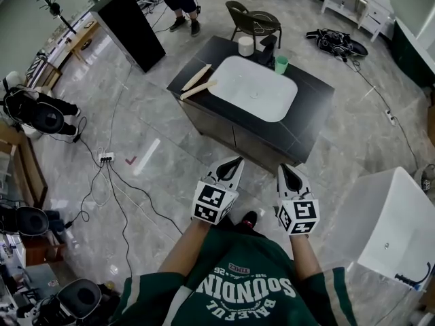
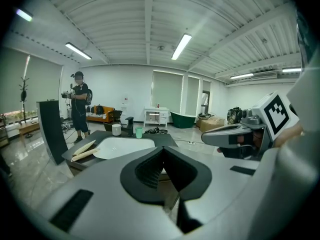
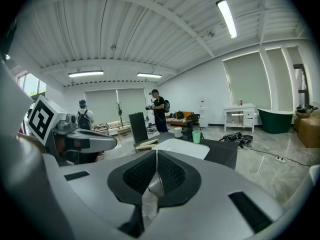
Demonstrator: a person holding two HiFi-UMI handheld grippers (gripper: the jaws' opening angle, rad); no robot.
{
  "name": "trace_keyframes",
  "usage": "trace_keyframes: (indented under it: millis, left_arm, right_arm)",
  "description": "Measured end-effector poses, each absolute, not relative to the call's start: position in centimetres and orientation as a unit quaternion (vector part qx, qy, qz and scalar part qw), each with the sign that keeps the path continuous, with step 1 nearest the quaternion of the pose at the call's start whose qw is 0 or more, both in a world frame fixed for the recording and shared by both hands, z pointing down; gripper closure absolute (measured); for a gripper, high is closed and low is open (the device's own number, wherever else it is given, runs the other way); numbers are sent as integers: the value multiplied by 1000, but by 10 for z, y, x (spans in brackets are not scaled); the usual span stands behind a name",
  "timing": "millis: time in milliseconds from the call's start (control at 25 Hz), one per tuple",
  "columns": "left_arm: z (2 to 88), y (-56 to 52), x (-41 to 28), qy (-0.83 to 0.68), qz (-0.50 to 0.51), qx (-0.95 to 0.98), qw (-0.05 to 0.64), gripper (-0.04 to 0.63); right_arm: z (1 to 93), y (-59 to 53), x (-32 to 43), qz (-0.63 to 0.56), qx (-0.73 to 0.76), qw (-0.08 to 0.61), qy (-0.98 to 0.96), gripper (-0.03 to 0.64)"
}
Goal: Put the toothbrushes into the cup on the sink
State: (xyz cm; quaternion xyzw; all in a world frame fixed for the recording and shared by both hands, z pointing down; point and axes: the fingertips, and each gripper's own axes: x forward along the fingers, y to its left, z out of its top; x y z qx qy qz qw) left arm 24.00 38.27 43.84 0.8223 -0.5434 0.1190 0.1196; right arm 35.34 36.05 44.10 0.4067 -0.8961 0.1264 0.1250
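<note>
Two pale wooden toothbrushes [image 1: 198,84] are lying at the white oval sink's [image 1: 255,90] nine o'clock; my left gripper [image 1: 235,162] and right gripper [image 1: 287,169] are squeezing closed, empty.

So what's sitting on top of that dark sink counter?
Two pale toothbrushes lie left of the basin; a white container, a black faucet and a green cup stand at the back. What's inside cup and container is hidden.

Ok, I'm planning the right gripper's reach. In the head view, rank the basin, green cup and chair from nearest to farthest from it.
1. Basin: middle of the counter, ahead of the right gripper.
2. Green cup: at the counter's far edge, just behind the basin.
3. Chair: on the floor beyond the counter.
</note>
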Motion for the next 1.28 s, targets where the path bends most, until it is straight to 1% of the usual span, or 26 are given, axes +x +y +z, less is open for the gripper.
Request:
trace_keyframes:
  millis: [360, 600, 1280]
  left_arm:
    - [437, 372, 248, -541, 120, 825, 114, 584]
    - [440, 358, 237, -530, 121, 832, 114, 585]
    - [452, 290, 142, -472, 121, 865, 121, 584]
  right_arm:
    - [444, 355, 366, 127, 412, 124, -894, 575]
    - [445, 344, 358, 128, 427, 121, -887, 574]
    - [453, 290, 259, 142, 482, 132, -854, 574]
